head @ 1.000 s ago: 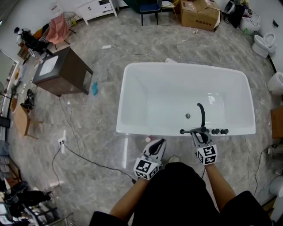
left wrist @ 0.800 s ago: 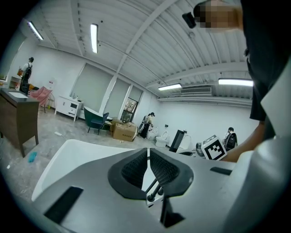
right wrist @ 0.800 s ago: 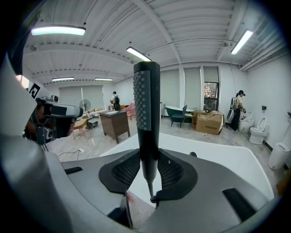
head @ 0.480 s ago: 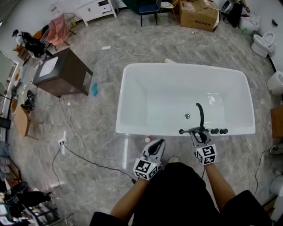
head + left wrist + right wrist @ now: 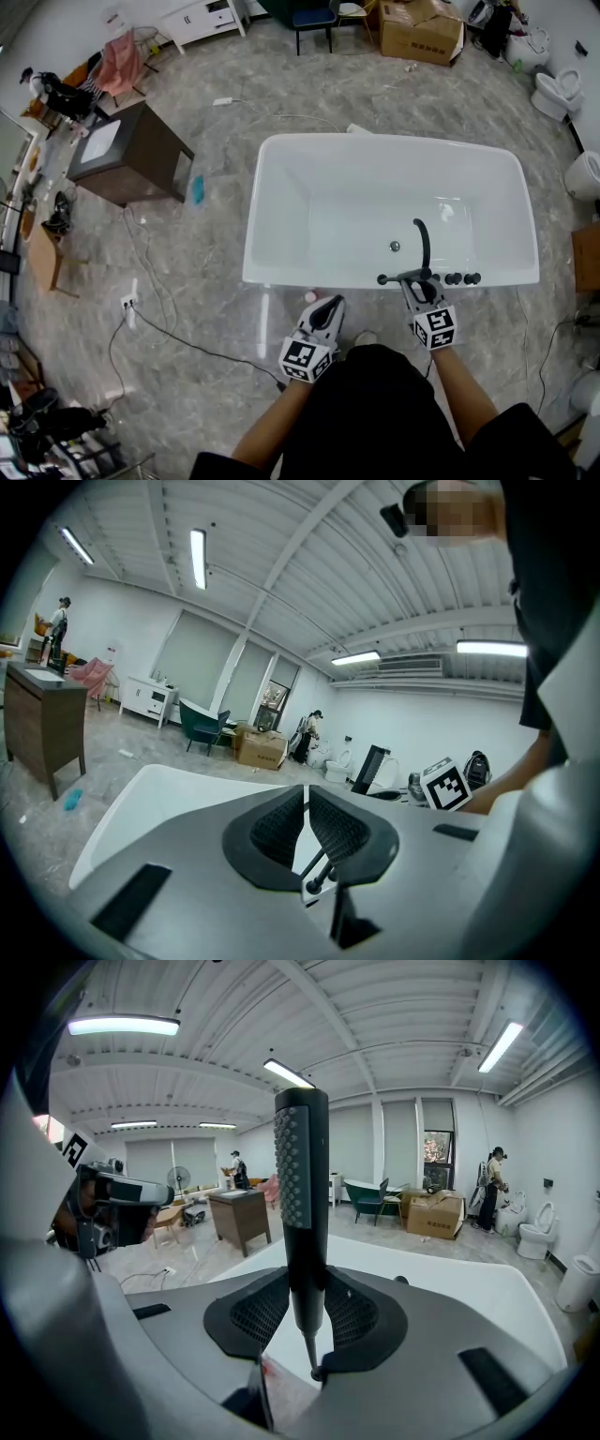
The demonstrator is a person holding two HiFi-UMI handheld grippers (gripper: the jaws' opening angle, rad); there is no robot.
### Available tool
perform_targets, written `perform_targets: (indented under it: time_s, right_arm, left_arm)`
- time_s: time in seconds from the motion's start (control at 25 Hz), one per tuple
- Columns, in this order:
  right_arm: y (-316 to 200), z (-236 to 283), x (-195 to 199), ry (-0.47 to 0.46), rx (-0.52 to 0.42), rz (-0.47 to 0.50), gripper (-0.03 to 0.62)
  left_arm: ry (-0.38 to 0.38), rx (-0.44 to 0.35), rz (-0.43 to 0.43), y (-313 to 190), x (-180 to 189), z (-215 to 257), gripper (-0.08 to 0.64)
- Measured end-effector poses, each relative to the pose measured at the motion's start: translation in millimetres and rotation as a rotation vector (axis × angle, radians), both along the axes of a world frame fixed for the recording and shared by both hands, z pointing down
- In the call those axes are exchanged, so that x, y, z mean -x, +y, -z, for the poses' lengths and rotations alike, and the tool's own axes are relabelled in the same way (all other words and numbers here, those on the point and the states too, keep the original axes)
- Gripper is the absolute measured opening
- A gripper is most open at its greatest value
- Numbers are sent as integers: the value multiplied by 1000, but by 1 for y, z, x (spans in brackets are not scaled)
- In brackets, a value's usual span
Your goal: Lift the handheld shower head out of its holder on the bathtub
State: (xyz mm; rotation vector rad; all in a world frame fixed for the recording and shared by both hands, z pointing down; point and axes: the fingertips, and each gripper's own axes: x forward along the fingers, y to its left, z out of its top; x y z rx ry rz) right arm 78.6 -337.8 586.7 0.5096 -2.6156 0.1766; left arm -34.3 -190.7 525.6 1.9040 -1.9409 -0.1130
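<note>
Right gripper view, jaws clamping shower head (image 5: 301,1166), left gripper (image 5: 306,799) jaws together

You're working under bright, even light from ceiling strip lamps (image 5: 199,560). The white bathtub (image 5: 309,277) gleams, shadows are soft, and your fisheye views bend and darken at the edges.

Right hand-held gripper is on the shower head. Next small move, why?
Probably ease the right hand-held gripper straight up: its jaws are clamped on the shower head, which seems to sit in the fittings on the bathtub rim. The left hand-held gripper is shut, empty and off to the side.
</note>
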Motion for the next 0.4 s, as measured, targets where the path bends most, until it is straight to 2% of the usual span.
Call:
perform_targets:
  time_s: [0.4]
  right_arm:
    - [-2, -3, -2, 22, -5, 11, 107]
  left_arm:
    - [10, -10, -17, -5, -5, -3, 17]
